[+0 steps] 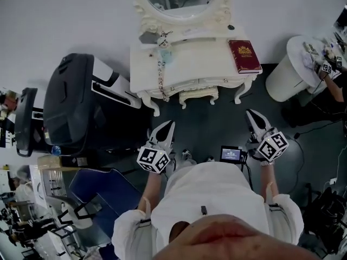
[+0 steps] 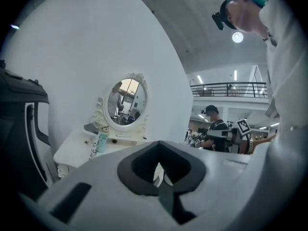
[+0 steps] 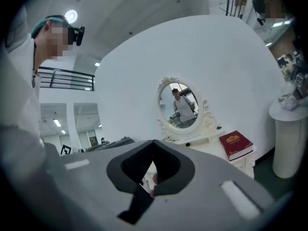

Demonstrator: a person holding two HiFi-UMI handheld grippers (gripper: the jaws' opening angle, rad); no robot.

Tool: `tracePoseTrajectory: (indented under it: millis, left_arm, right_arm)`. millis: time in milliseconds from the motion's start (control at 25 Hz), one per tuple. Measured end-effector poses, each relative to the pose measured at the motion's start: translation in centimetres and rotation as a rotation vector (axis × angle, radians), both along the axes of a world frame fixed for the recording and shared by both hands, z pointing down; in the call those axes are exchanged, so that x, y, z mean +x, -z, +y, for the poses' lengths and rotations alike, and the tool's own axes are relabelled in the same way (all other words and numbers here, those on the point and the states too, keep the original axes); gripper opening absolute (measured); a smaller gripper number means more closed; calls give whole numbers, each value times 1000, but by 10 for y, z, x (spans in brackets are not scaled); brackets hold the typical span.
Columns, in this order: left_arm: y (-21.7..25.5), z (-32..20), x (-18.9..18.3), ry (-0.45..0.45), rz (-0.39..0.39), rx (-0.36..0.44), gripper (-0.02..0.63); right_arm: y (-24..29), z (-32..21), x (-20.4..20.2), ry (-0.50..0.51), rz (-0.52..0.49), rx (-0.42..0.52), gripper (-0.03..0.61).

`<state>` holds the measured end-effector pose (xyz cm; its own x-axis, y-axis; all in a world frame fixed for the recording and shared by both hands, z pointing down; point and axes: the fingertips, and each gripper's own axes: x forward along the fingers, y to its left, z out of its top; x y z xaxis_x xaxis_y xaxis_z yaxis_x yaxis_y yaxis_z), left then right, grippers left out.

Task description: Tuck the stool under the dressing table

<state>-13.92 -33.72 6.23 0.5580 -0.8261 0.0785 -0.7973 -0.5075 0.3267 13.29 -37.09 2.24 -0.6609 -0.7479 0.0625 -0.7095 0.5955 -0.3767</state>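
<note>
White carved stool point(image 1: 198, 95) tucked under white ornate dressing table point(image 1: 190, 64). Red hardback book point(image 1: 245, 56) on tabletop, right end. Left gripper point(image 1: 168, 126) & right gripper point(image 1: 252, 116) in front of table, jaws closed, empty.

The right gripper point(image 3: 153, 146), jaws closed on nothing, faces the white dressing table point(image 3: 210, 147); a red book point(image 3: 236, 145) lies on its right end
</note>
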Motion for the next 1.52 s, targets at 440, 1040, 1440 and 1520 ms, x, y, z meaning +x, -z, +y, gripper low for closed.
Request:
tracePoseTrajectory:
  millis: [440,1040,1440,1520]
  left_arm:
    - [27,1,12,-156,86,60,6]
    - [19,-20,17,-118,107,3,6]
    - [16,-31,57,-115,86,-9,6]
    - [16,-37,60,-110,86,-16,6]
  right_arm:
    - [6,28,-112,-53,-57,-3,6]
    - [-4,-2,-126,18,-61,-34,6]
    - [-11,-37,-118,96,-13,-49,6]
    - [-10,-41,-116,111,-13,-44,6]
